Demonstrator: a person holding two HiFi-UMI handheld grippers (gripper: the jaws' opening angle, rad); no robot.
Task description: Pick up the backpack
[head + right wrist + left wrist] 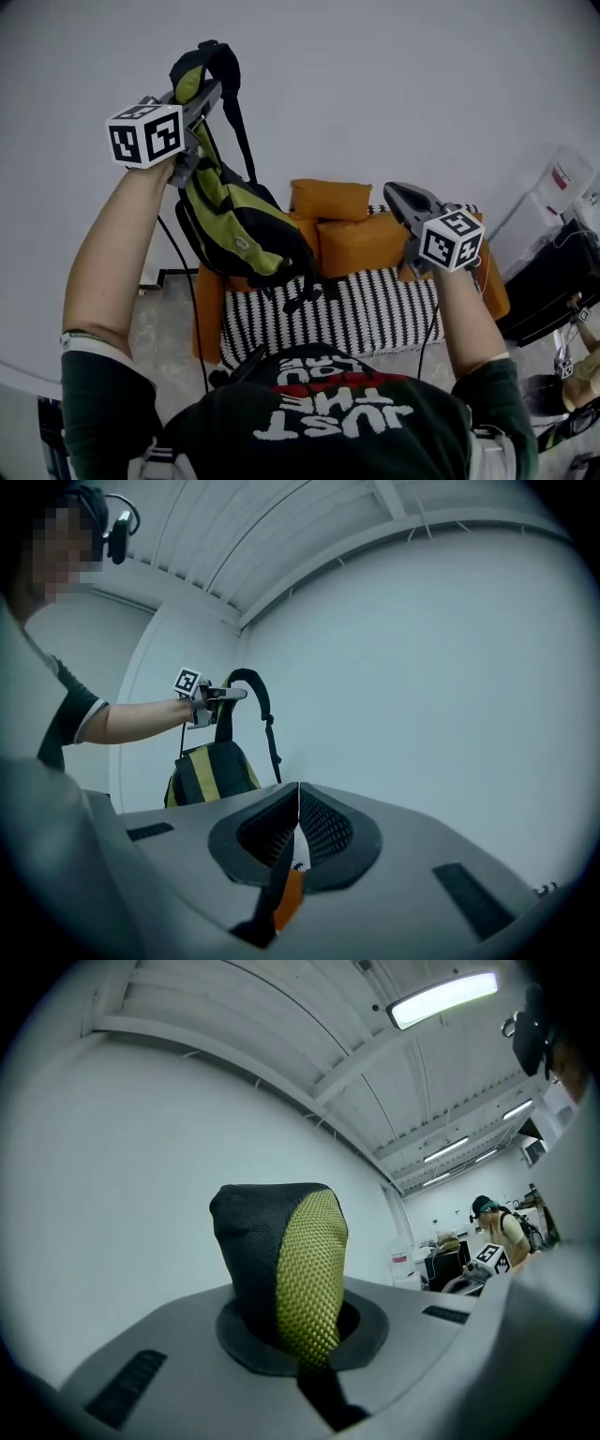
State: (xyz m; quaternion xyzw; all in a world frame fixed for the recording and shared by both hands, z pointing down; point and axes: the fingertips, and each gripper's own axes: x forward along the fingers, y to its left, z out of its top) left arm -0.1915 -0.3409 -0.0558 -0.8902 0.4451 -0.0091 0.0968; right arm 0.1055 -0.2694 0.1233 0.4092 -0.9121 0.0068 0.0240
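Observation:
A black and lime-green backpack (239, 230) hangs in the air in front of a white wall. My left gripper (211, 94) is raised high and shut on the padded shoulder strap (211, 61); the strap's mesh loop (286, 1269) sticks up between the closed jaws in the left gripper view. In the right gripper view the backpack (211, 772) dangles below the left gripper (225, 694) at the end of an outstretched arm. My right gripper (398, 197) is lower and to the right, apart from the bag. Its jaws (298, 827) meet with nothing between them.
Below the bag stands a seat with orange cushions (330, 199) and a black-and-white striped cover (375, 300). Black equipment (553, 281) and a white container (562, 178) stand at the right. Another person (502, 1232) is far off in the left gripper view.

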